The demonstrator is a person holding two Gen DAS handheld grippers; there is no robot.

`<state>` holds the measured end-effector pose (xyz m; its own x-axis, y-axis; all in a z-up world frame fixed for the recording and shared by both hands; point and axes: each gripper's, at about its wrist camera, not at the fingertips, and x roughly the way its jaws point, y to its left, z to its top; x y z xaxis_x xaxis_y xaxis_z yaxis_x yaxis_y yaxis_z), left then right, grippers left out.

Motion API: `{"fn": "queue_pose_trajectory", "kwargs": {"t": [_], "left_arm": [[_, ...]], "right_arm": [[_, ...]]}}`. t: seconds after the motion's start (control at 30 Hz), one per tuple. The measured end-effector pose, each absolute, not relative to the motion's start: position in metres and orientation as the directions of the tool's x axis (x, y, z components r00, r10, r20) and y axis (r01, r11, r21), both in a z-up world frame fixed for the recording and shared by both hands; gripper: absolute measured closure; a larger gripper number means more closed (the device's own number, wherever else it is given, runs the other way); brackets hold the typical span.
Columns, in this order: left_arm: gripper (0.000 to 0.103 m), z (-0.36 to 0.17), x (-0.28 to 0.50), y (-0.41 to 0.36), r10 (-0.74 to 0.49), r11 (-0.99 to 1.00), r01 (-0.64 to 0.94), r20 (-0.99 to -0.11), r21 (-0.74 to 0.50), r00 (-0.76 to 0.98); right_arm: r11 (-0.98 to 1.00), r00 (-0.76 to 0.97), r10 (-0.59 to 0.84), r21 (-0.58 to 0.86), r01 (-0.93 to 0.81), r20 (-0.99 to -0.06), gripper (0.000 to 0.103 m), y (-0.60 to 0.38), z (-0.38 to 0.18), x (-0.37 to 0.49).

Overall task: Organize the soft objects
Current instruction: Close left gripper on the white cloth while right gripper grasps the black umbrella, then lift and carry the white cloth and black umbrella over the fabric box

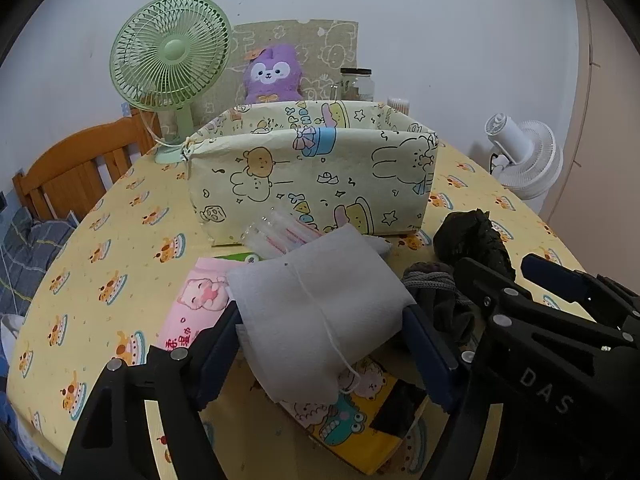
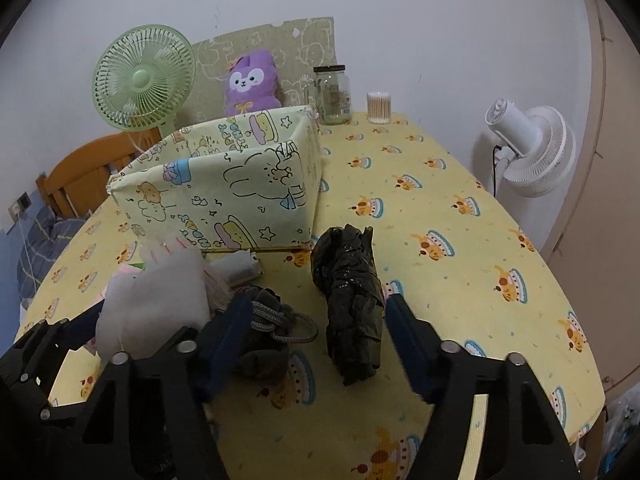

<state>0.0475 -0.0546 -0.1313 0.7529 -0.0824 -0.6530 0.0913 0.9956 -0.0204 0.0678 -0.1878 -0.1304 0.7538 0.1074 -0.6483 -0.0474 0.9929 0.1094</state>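
Observation:
My left gripper [image 1: 322, 336] is closed on a stack of white face masks [image 1: 316, 312], held just above the table; it shows at the left of the right wrist view [image 2: 156, 300]. My right gripper [image 2: 316, 336] is open, its fingers straddling a black plastic bag roll [image 2: 350, 300] lying on the table. A dark grey drawstring pouch [image 2: 260, 332] lies by its left finger. A yellow cartoon-print box [image 1: 312, 176] stands open behind, also in the right wrist view [image 2: 224, 188]. A purple plush toy [image 1: 272, 76] sits behind the box.
A pink wet-wipe pack [image 1: 192, 304] and a yellow cartoon pouch [image 1: 352, 420] lie under the masks. A clear packet [image 1: 280, 232] rests against the box. A green fan [image 1: 172, 56], glass jar [image 2: 332, 96], cotton swab tub [image 2: 378, 108] and white fan [image 2: 528, 148] stand at the back.

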Motion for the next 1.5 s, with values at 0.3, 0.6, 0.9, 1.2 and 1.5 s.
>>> {"fn": "queue_pose_trajectory", "kwargs": {"t": [0.3, 0.6, 0.9, 1.2, 1.5], "left_arm": [[0.026, -0.134, 0.05, -0.059, -0.065, 0.995, 0.096, -0.657, 0.012, 0.751], [0.037, -0.129, 0.046, -0.057, -0.078, 0.994, 0.106, -0.645, 0.005, 0.76], [0.049, -0.118, 0.038, -0.053, -0.092, 0.994, 0.11, -0.62, -0.009, 0.779], [0.056, -0.102, 0.032, -0.05, -0.092, 0.994, 0.107, -0.598, -0.01, 0.796], [0.057, -0.079, 0.025, -0.046, -0.095, 0.994, 0.104, -0.563, -0.016, 0.821]], "right_arm": [[0.991, 0.728, 0.118, 0.123, -0.047, -0.676, 0.083, -0.187, -0.136, 0.078], [0.991, 0.752, 0.128, 0.105, -0.078, -0.646, 0.091, -0.176, -0.127, 0.071], [0.99, 0.773, 0.142, 0.099, -0.103, -0.618, 0.091, -0.166, -0.112, 0.061], [0.986, 0.785, 0.166, 0.098, -0.133, -0.597, 0.091, -0.155, -0.096, 0.053], [0.984, 0.81, 0.179, 0.104, -0.145, -0.558, 0.091, -0.15, -0.072, 0.044]]}}
